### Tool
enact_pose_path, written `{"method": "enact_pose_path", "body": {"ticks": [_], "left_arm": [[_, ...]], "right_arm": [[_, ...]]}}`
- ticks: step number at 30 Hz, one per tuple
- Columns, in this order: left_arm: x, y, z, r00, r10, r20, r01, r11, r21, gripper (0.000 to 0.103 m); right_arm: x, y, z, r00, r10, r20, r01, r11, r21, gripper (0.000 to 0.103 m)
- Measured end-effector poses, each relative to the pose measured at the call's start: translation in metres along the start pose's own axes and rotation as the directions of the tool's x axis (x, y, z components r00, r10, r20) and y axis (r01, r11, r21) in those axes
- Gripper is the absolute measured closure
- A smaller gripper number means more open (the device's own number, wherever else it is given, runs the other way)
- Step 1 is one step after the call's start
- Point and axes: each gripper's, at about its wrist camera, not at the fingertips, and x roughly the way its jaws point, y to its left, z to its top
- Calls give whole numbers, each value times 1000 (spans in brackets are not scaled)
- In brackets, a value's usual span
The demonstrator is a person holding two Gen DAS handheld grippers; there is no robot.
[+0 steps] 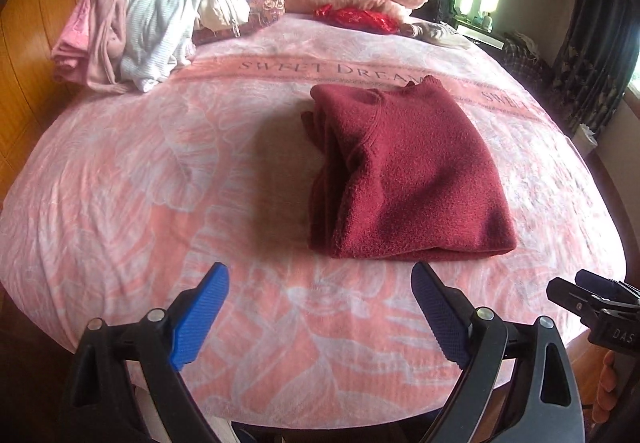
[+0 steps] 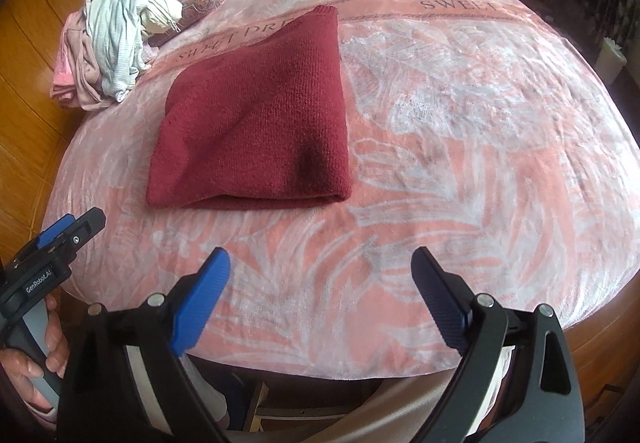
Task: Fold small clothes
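Left wrist view: the left tongs (image 1: pixel 320 317) hang apart and empty above the pink flowered bed blanket (image 1: pixel 120 203), short of the folded dark red knitted sweater (image 1: pixel 408 179) lying mid-bed. Its loose layered left edge could spring open if nudged.

Right wrist view: the right tongs (image 2: pixel 320 301) are likewise spread, holding nothing. A one-sided lift could unfold the sweater (image 2: pixel 256 123); the unfolded pile of pale clothes (image 2: pixel 112 55) sits near the bed's edge and might slide off.
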Motion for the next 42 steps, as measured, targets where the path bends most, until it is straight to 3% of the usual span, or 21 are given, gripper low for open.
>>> {"method": "enact_pose_path", "body": {"ticks": [11,24,33,42], "left_arm": [[-36,-6,2,996,30,87,-32,999,24,8],[-52,-10,3,988,67,137,-72,997,34,7],[-40,-9,0,990,91,106,-95,995,28,7],[-24,-16,-4,997,67,50,-68,997,26,7]], "right_arm": [[-26,21,0,997,-11,73,16,998,-64,11],[-42,32,-4,992,7,126,5,996,-94,11],[-33,35,-3,993,-8,117,21,994,-108,10],[-27,39,-3,992,-34,124,47,993,-107,10]]}}
